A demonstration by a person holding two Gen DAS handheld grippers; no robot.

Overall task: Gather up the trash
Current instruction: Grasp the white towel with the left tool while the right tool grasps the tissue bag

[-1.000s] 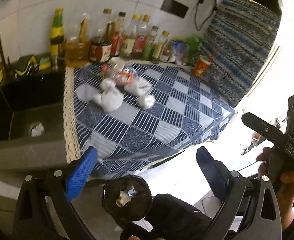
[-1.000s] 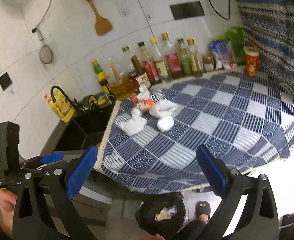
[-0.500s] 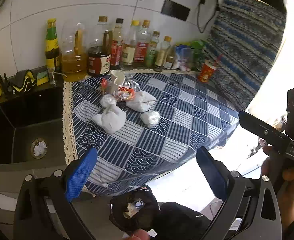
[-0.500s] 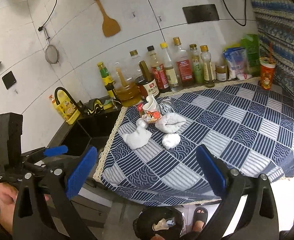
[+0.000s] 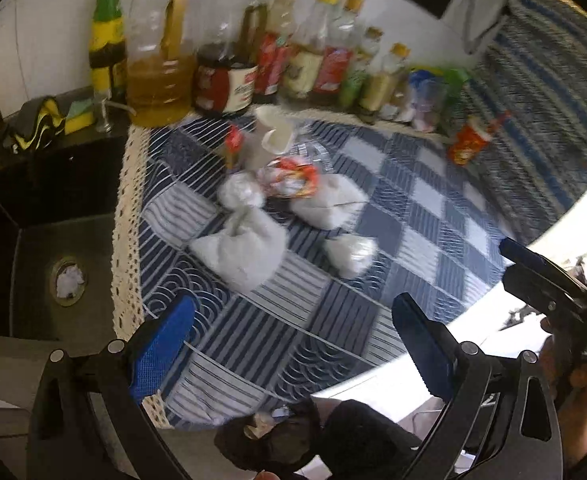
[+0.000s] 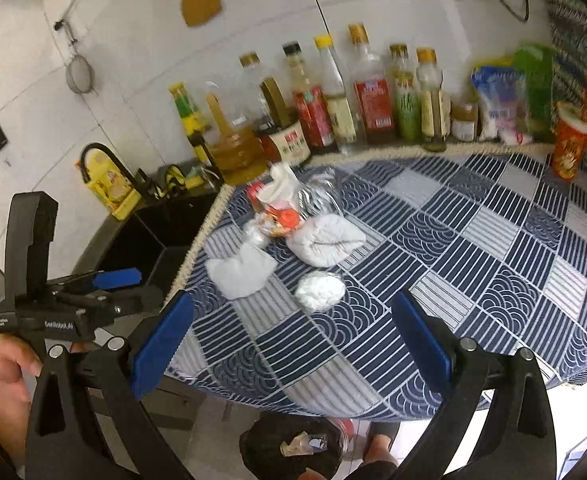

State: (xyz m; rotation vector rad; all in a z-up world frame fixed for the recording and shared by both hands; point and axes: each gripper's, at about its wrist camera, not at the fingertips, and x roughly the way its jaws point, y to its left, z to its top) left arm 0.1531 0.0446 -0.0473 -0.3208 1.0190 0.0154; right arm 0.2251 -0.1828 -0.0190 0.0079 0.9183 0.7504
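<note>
A cluster of trash lies on the blue checked tablecloth [image 6: 473,264]: crumpled white tissues [image 5: 245,252] [image 6: 239,272], a larger white wad [image 6: 325,238], a small wad [image 6: 319,290] [image 5: 351,254], a red snack wrapper [image 5: 289,176] [image 6: 279,216], a white paper cup [image 5: 271,138] and clear plastic [image 6: 317,196]. My left gripper [image 5: 293,344] hangs open in front of the tissues, empty. My right gripper [image 6: 291,338] is open too, just short of the small wad. A black-lined trash bin [image 6: 293,446] [image 5: 269,436] stands on the floor below the table edge.
Sauce and oil bottles [image 6: 333,100] line the tiled wall behind the trash. A red paper cup [image 6: 569,146] stands at the far right. A dark sink [image 5: 49,256] lies left of the table. A foot [image 6: 379,446] is beside the bin.
Both grippers have risen and moved in toward the table, so the trash pile looms larger and the bin has slid to the bottom edge. Both stay open.
</note>
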